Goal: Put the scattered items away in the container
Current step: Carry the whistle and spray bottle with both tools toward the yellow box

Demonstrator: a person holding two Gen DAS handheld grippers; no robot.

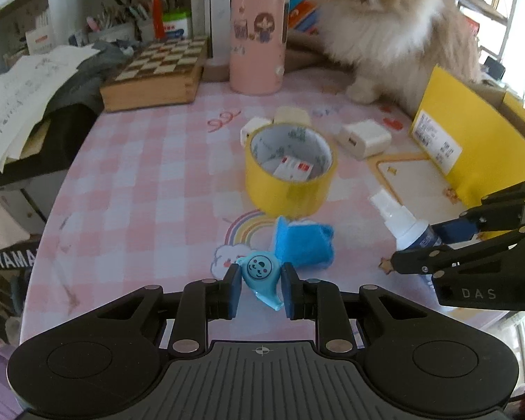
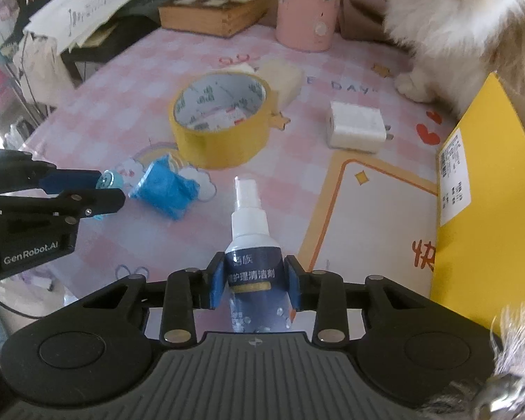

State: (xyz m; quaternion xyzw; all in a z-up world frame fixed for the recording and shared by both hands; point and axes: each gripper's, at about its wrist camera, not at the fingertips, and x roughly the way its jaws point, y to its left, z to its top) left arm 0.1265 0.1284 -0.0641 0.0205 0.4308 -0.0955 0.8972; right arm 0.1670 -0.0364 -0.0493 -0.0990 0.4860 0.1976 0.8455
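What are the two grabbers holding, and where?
The left gripper pinches the little blue whistle by its round sides. The right gripper squeezes the spray bottle around its labelled middle.

A fluffy cat (image 1: 385, 31) sits behind a chessboard box (image 1: 154, 73) and loose papers (image 1: 21, 91).

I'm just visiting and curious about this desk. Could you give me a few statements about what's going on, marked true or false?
1. The left claw grips a small blue charm. True.
2. The right claw is empty. False: it is shut on a spray bottle.
3. The yellow tape roll lies on the table. True.
4. The cat sits inside the tape roll. False: it sits at the table's far edge.
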